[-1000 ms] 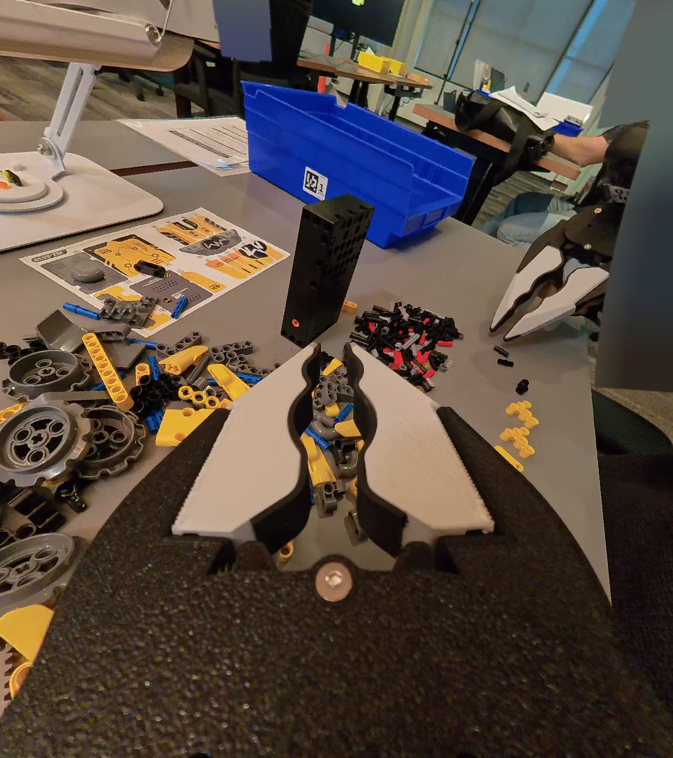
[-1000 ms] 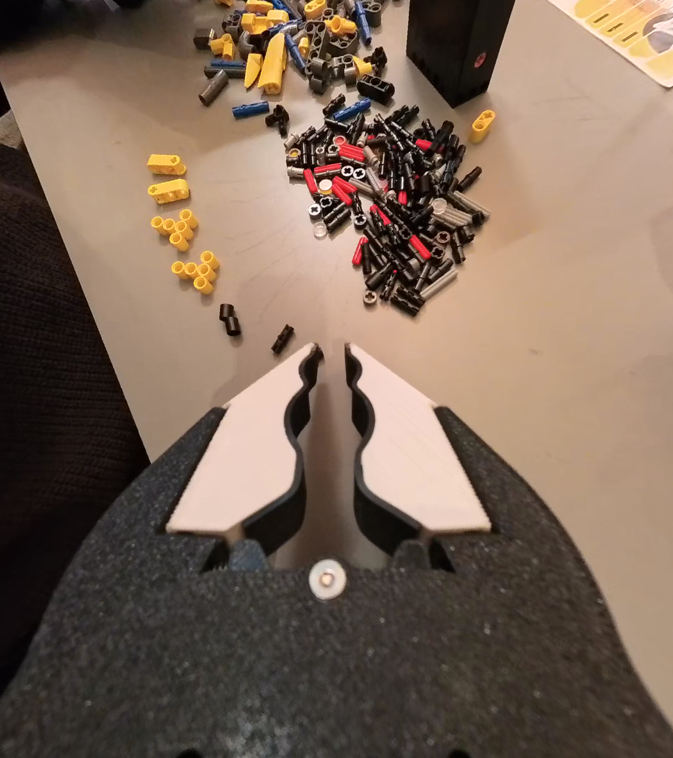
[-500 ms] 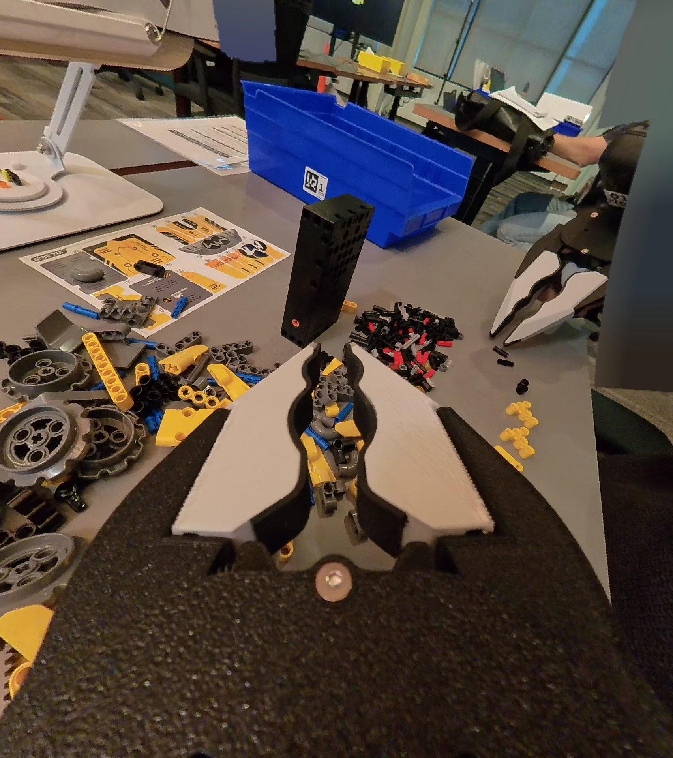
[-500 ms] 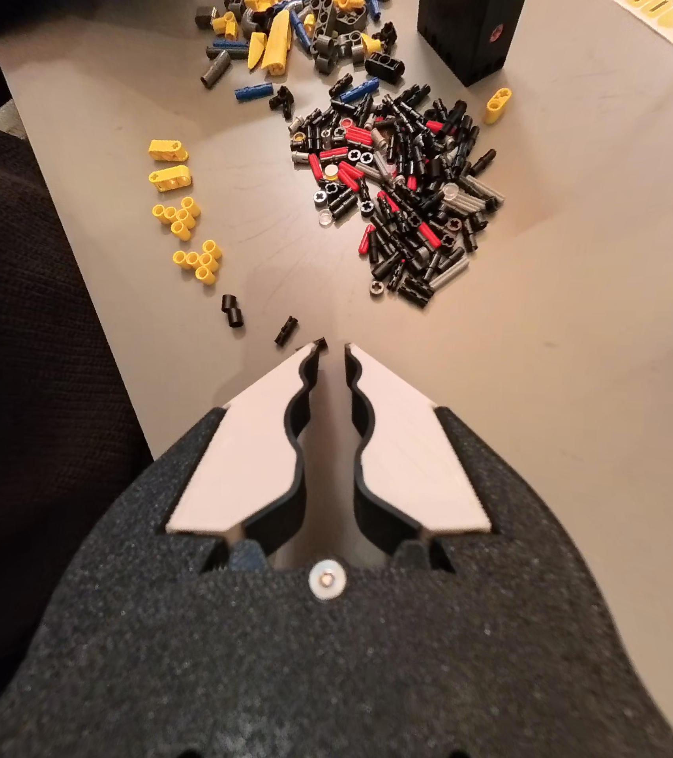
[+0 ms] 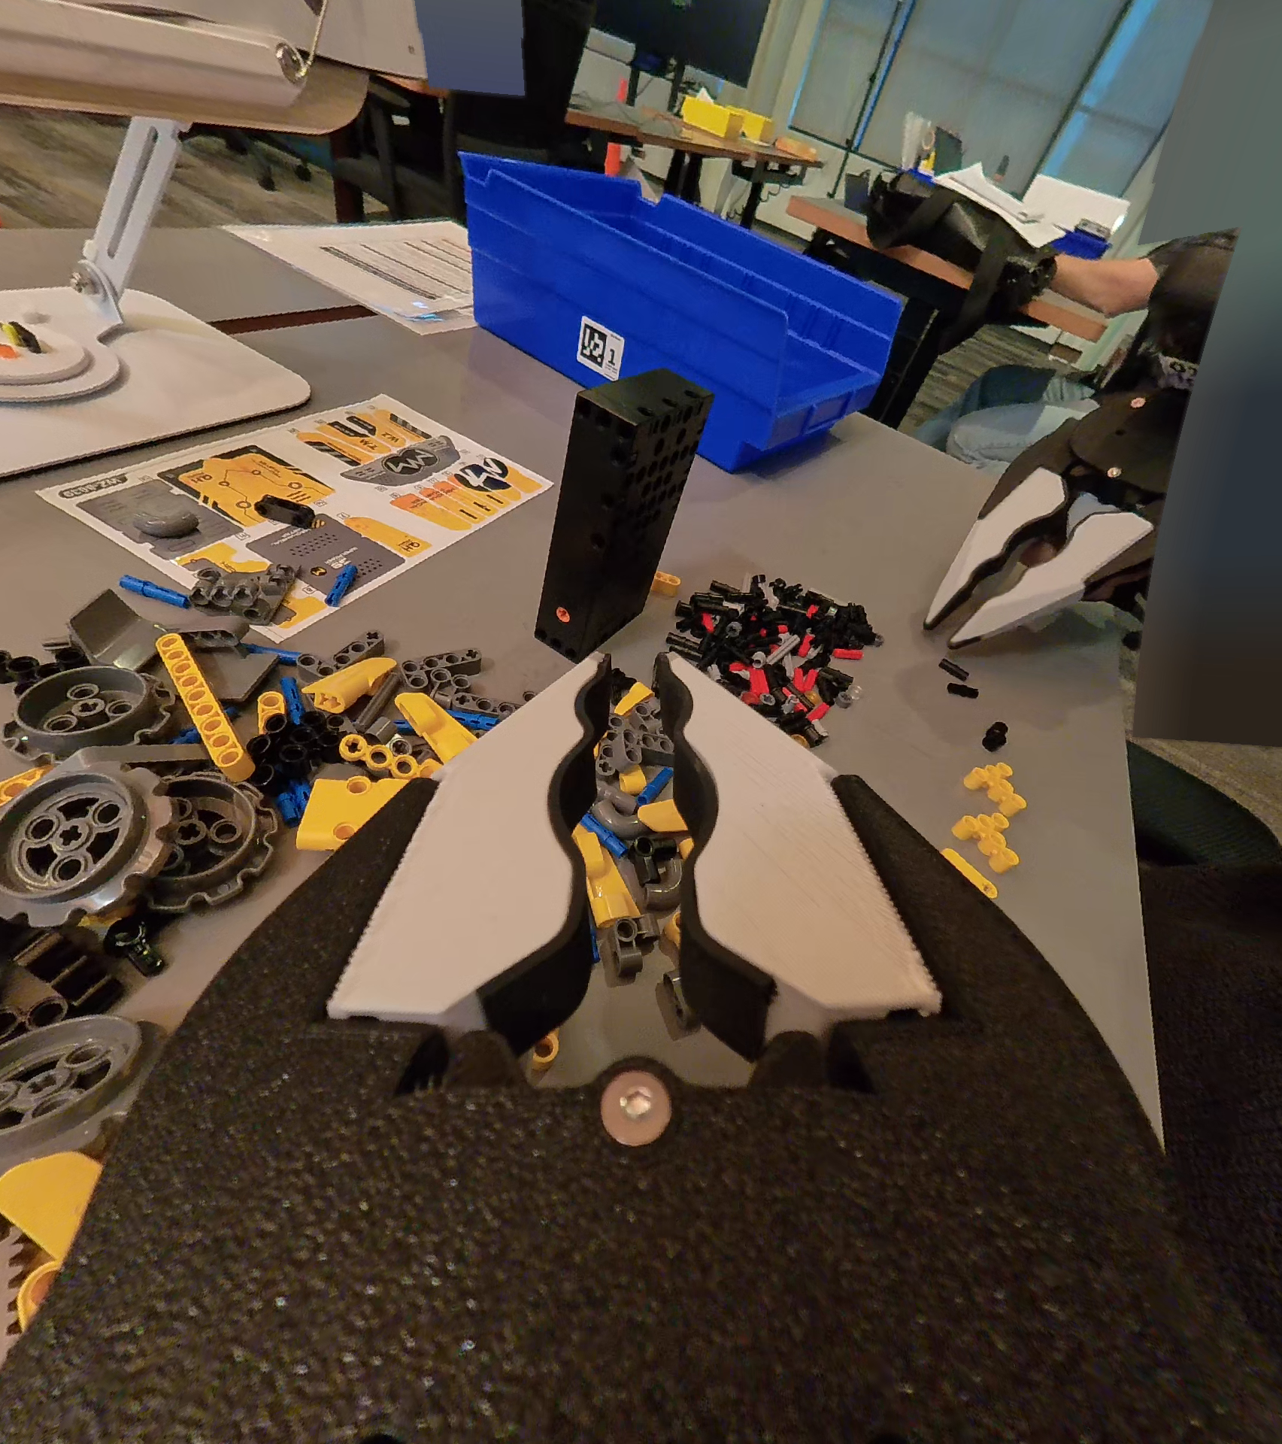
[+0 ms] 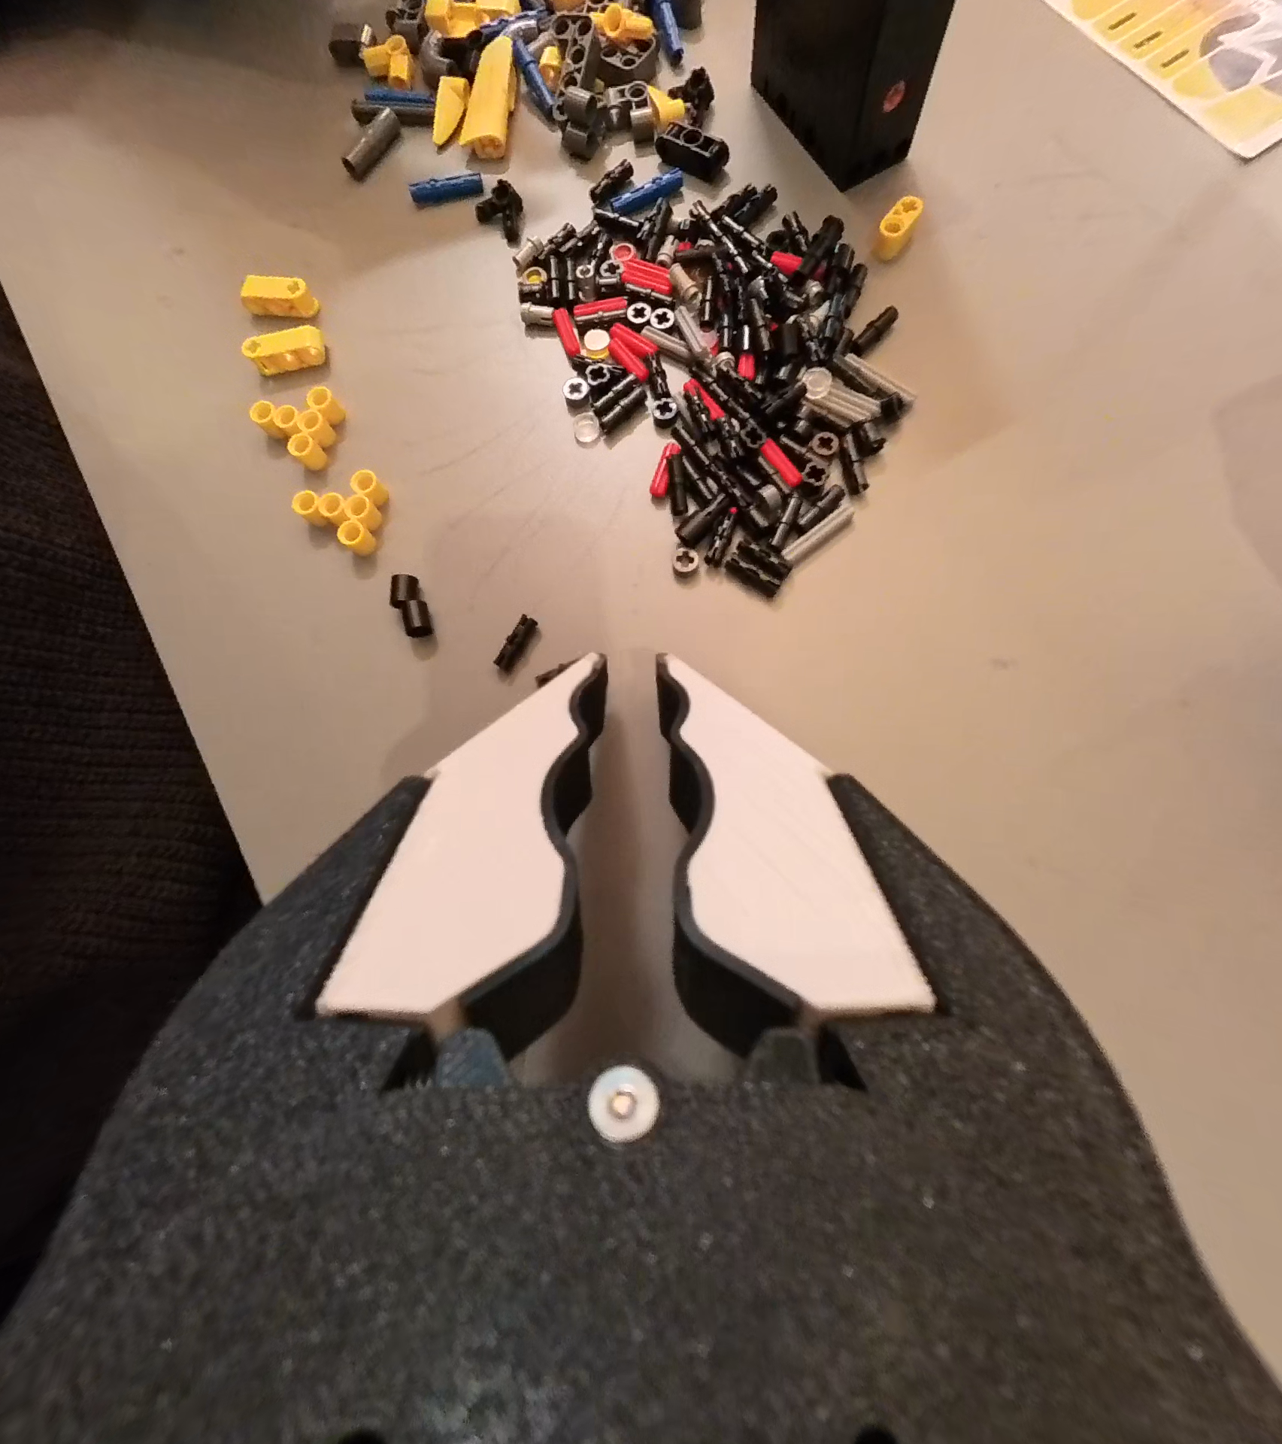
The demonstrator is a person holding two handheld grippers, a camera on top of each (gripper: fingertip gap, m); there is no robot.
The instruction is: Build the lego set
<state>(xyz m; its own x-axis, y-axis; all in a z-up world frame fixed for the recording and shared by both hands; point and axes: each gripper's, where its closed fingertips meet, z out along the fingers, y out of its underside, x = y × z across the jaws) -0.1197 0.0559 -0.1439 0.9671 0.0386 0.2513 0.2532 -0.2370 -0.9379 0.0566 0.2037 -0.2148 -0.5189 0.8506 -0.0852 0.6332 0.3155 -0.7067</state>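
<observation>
Two empty hand-held grippers, left (image 5: 631,670) and right (image 6: 631,670), narrowly spread, near four yellow connectors (image 6: 309,406).

The left hand-held gripper (image 5: 631,664) is held low and tilted forward – a narrow gap is kept between its fingertips. The right hand-held gripper (image 6: 631,664) is likewise slightly parted, nothing gripped.

Right gripper (image 6: 631,664) nearer pin pile (image 6: 716,391)

We see a blue bin (image 5: 669,312), a black block (image 5: 622,516), yellow connectors (image 6: 309,422), a red-black-grey pin pile (image 6: 723,391), a grey tabletop (image 6: 1051,625), and white-fingered, black-bodied tools.
</observation>
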